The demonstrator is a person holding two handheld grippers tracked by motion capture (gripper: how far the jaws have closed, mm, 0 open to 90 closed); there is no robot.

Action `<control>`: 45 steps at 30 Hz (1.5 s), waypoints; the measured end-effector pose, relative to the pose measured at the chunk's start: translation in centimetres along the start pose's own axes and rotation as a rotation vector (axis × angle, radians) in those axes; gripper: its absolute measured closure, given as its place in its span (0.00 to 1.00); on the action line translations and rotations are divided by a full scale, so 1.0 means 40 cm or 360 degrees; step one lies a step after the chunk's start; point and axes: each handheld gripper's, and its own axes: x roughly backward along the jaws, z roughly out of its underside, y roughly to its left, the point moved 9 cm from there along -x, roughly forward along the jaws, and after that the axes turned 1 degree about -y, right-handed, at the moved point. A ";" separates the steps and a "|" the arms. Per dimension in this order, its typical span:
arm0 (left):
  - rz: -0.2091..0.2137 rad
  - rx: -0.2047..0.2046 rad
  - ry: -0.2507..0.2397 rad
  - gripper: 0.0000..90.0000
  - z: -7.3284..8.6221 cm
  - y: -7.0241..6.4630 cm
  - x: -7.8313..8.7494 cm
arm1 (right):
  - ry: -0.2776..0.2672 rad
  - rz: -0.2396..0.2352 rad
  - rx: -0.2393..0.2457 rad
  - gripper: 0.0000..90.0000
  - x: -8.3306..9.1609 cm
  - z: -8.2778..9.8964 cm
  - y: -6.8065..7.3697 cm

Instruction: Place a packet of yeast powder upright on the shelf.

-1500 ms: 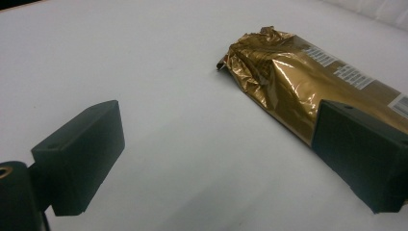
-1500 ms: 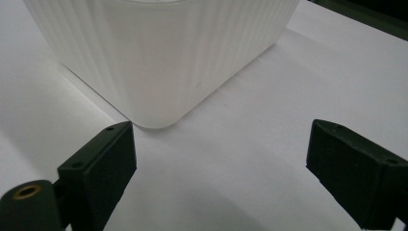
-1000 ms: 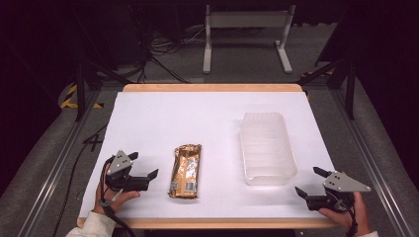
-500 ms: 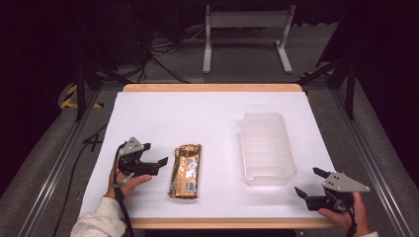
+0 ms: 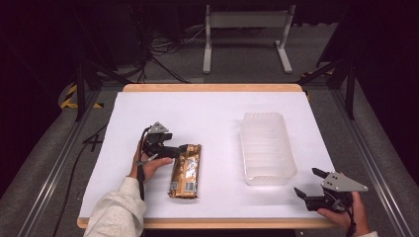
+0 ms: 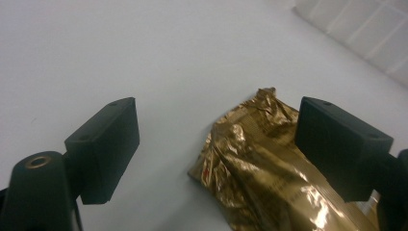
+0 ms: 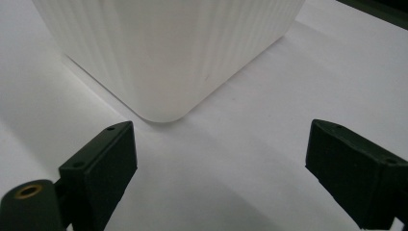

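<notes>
Left gripper [image 5: 170, 148] has advanced to the gold foil packet's [image 5: 186, 170] far end.
Jaws wide, straddling it, nothing held — pickup looks imminent. Right gripper [image 5: 309, 190] idle, wide, near plastic tub [image 5: 267, 148].

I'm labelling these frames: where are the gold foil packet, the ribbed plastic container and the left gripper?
gold foil packet [image 5: 186, 170]: high view, wrapper's middle.
ribbed plastic container [image 5: 267, 146]: high view, ribbed floor.
left gripper [image 5: 179, 149]: high view, between its jaw tips.

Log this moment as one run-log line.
left tool: open, at gold packet's far end | right tool: open, near white tub | nothing held
</notes>
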 end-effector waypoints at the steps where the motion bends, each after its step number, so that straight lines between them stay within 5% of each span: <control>1: 0.0004 0.0020 0.0015 0.19 -0.001 0.000 -0.008 | 0.0005 -0.0002 0.0008 0.12 0.000 0.000 0.001; 4: 0.0014 -0.0003 0.0061 0.20 0.010 0.001 -0.023 | 0.0000 0.0000 -0.0003 0.13 0.001 0.001 -0.001; 7: 0.0000 0.0029 0.0096 0.22 0.025 0.016 -0.025 | 0.0007 0.0012 -0.0008 0.14 0.003 0.003 -0.004; 8: 0.0040 0.0070 0.0113 0.24 0.032 0.014 -0.026 | 0.0007 0.0017 -0.0006 0.14 0.003 0.002 -0.003; 12: 0.0041 0.0067 0.0143 0.24 0.039 0.015 -0.031 | 0.0010 0.0014 0.0007 0.14 0.002 0.001 0.001; 21: -0.0044 -0.0035 0.0215 0.31 0.044 0.006 -0.040 | 0.0018 -0.0003 0.0007 0.14 0.000 0.002 0.004; 24: -0.0053 -0.0083 0.0244 0.37 0.046 -0.005 -0.036 | 0.0023 -0.0008 0.0012 0.13 0.000 0.003 0.006; 27: 0.0024 -0.0085 0.0267 0.62 0.050 -0.026 -0.028 | 0.0018 -0.0017 0.0013 0.13 0.002 0.002 0.007; 33: 0.0010 -0.0101 0.0279 0.71 0.053 -0.022 -0.026 | 0.0024 -0.0026 0.0016 0.13 0.000 0.004 0.009; 38: 0.0015 -0.0179 0.0288 0.96 0.057 -0.028 -0.022 | 0.0024 -0.0026 0.0021 0.13 -0.001 0.003 0.010; 45: 0.0043 -0.0157 0.0179 0.99 0.040 -0.031 -0.001 | 0.0017 -0.0031 0.0012 0.13 0.001 0.002 0.009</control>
